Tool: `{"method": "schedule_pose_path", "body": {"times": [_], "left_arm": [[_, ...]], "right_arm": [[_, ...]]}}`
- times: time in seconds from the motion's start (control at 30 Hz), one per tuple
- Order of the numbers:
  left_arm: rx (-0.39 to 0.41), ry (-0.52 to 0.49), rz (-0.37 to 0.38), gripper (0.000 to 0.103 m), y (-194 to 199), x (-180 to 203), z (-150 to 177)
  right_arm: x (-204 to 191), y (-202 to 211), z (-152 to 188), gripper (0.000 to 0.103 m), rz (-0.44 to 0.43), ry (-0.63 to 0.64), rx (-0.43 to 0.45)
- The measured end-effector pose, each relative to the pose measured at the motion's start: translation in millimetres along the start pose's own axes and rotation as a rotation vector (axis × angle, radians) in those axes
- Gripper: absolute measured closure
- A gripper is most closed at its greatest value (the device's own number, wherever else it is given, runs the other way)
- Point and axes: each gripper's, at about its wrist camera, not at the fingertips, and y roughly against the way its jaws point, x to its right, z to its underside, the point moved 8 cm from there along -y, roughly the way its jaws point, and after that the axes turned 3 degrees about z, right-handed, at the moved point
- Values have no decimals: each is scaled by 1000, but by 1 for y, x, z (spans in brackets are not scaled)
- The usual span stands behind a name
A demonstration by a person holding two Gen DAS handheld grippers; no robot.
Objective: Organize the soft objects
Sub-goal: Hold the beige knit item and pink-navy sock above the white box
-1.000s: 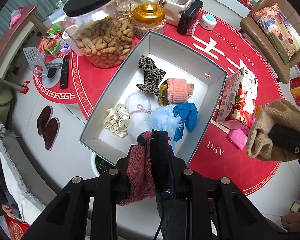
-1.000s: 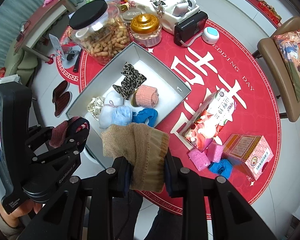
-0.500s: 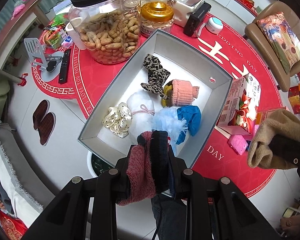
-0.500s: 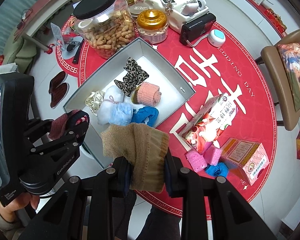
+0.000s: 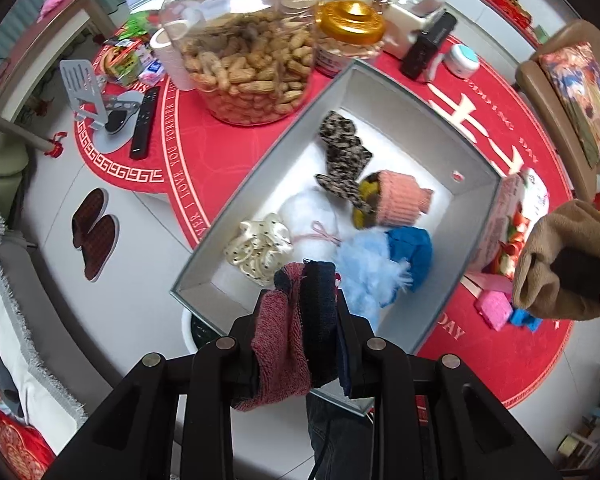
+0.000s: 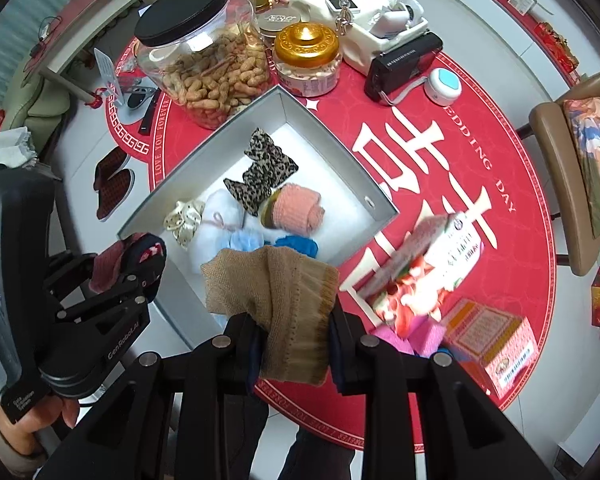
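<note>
Gripping ribbed tan sock (image 6: 284, 312)

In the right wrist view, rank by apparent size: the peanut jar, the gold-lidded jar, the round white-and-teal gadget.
1. peanut jar, clearly largest.
2. gold-lidded jar, next.
3. round white-and-teal gadget, smallest.
All three stand at a similar distance across the table, so the order should hold, though fisheye distortion shrinks things toward the edges.

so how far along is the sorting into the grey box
About midway. Several soft items already lie in the grey box. In hand: the left tool grips a red-and-navy knit, the right tool a tan sock. Left: pink and blue pieces on the tablecloth.
</note>
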Motion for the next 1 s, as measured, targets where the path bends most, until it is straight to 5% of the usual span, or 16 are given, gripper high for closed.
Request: {"method": "schedule_pose_path", "body": {"times": [0.47, 1.0], "left_arm": [[-49, 47, -29, 75, -43, -12, -6], [-65, 46, -21, 75, -55, -1, -5]], "right_arm": [[-6, -54, -18, 74, -52, -63, -55], [0, -67, -13, 74, -51, -69, -81]]}}
